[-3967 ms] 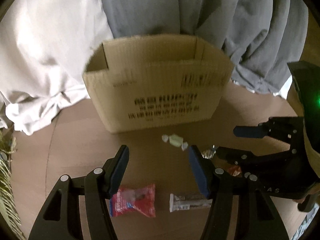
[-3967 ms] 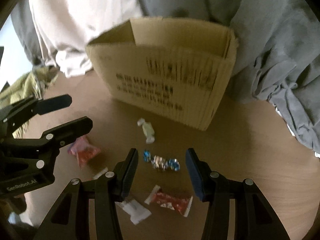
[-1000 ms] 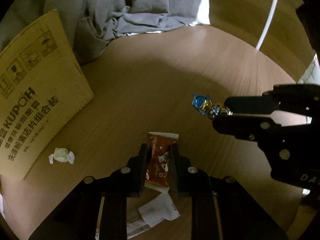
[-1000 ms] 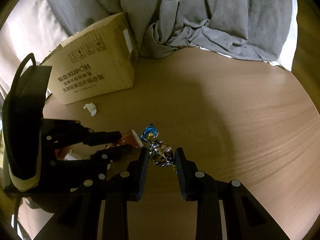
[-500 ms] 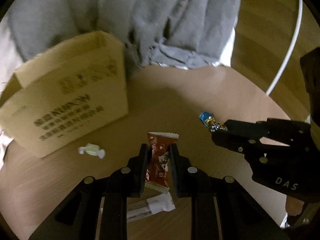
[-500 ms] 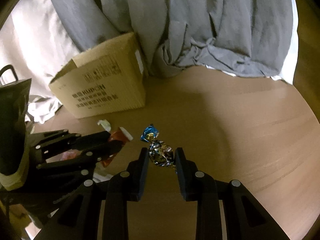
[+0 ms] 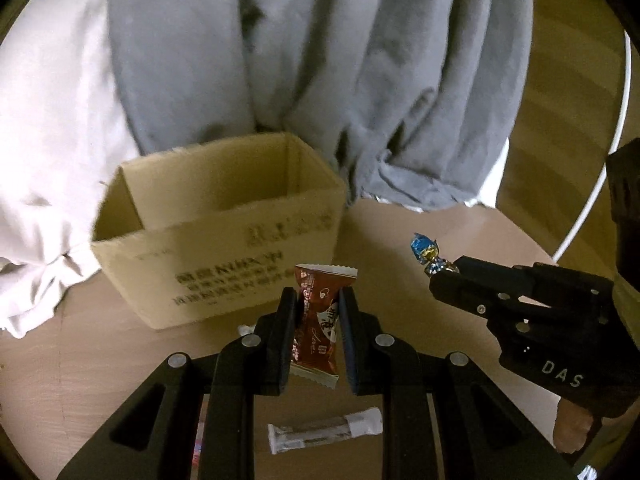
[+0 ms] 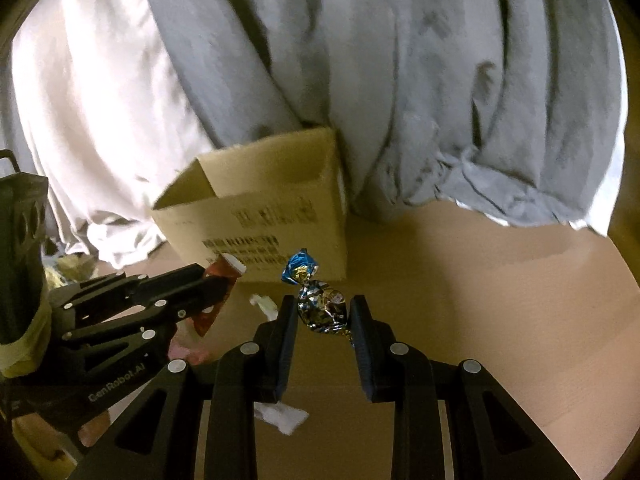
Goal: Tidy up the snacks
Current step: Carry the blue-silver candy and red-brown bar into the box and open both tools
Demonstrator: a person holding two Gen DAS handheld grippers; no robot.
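Grey bedding (image 7: 360, 80) across the top of the frame, open cardboard box (image 7: 224, 236) at centre left on the wooden table (image 8: 500, 300), left gripper (image 7: 318, 320) clamped on a brown snack packet (image 7: 318, 316) (held upright, lower centre), right gripper (image 8: 325, 316) pinching a blue foil candy (image 8: 316, 296), white wrapped bar (image 7: 324, 434) at the bottom.

open-topped cardboard box (image 7: 224, 240) ahead, grey cloth (image 7: 320, 60) crowding behind

Left hand-held gripper (image 7: 319, 312): raised, level, fingers clamped on brown snack packet (image 7: 318, 330). Right hand-held gripper (image 8: 325, 314): alongside, raised, fingers pinching foil-wrapped candy (image 8: 320, 300), blue twist end up.
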